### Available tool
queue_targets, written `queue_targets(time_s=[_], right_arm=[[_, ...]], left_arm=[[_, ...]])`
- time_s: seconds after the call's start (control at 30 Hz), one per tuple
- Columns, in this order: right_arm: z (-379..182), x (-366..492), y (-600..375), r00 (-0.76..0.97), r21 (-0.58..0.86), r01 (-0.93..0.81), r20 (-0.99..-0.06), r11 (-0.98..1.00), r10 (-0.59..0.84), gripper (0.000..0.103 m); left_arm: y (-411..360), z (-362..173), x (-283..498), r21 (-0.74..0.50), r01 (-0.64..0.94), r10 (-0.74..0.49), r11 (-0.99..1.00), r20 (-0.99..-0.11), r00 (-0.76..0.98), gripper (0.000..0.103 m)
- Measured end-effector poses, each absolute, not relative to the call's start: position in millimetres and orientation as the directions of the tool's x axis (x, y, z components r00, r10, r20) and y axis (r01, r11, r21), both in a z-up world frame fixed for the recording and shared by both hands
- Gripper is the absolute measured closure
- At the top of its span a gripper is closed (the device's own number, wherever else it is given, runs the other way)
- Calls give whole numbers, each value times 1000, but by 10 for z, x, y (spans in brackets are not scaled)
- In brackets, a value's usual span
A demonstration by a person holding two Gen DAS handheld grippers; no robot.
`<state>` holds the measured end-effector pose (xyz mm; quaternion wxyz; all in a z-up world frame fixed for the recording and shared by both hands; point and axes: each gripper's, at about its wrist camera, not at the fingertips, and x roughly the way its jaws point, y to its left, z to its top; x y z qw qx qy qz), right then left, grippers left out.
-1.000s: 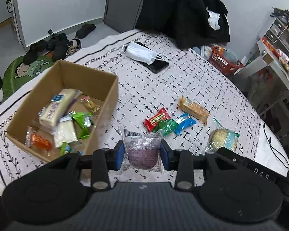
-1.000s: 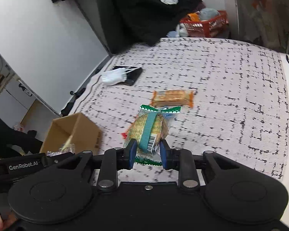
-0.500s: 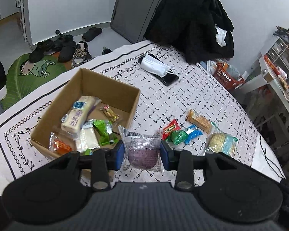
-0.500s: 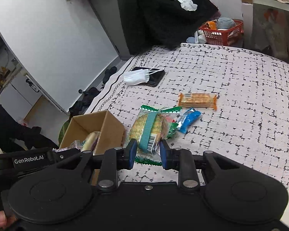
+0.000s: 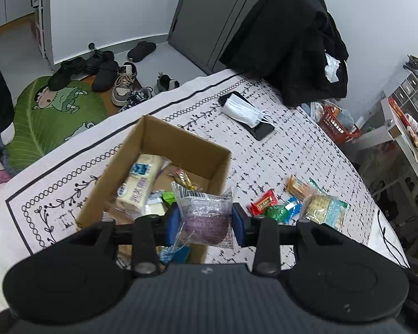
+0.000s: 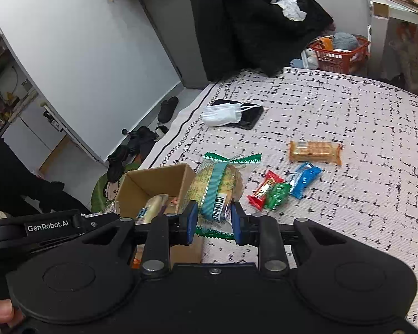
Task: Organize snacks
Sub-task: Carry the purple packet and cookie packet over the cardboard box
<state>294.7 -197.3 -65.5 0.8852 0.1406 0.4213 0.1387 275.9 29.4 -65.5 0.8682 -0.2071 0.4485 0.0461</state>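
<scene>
The purple-filled clear packet [image 5: 206, 217], clamped in the left gripper [image 5: 206, 220], is best released low inside the cardboard box [image 5: 181, 144]; the green-ribboned cracker pack [image 6: 216, 192], pinched by the right gripper [image 6: 213, 218], should follow

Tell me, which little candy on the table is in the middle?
The green candy. It lies between the red candy and the blue candy, touching both.

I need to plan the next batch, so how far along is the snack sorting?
Partly done. Several snacks already lie in the cardboard box. In hand: the left gripper holds a purple snack pack, the right gripper a cracker pack. Left on the tablecloth: orange bar, red, green and blue candies.
</scene>
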Motion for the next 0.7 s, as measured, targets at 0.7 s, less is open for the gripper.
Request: queue_targets(time_s=[0.7], right_arm=[[-752, 3289, -1266, 557, 330, -180, -743, 927, 372, 78]], left_arm=[[809, -995, 3144, -388, -282, -202, 878, -833, 515, 61]])
